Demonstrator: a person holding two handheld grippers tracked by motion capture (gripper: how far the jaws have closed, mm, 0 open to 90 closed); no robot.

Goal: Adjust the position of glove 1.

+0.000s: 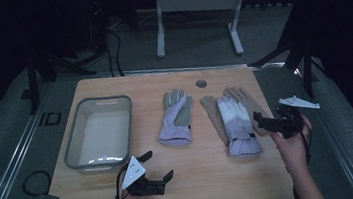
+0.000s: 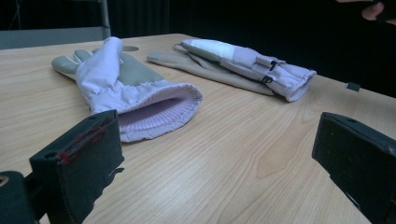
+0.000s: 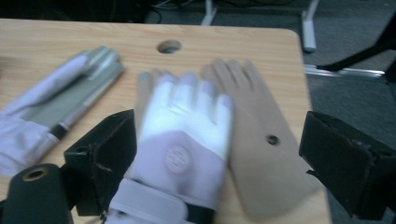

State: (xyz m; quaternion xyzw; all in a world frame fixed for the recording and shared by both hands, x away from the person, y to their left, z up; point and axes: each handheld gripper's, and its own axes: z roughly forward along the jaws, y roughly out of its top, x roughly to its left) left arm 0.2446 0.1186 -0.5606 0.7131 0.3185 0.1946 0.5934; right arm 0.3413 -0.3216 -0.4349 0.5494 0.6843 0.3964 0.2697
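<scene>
Nothing is gathered yet: your left gripper [image 1: 158,165] and right gripper [image 1: 261,121] spread their fingers wide, empty, gloves [image 1: 175,118] ahead, bin [image 1: 77,136] bare.

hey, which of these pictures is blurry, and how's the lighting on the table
Right gripper view: motion-blurred, the white and lilac glove smeared. Left gripper view: sharp, wood grain crisp beside the lilac glove. High view: table evenly lit, surroundings dark, faint glare inside the grey bin.
</scene>
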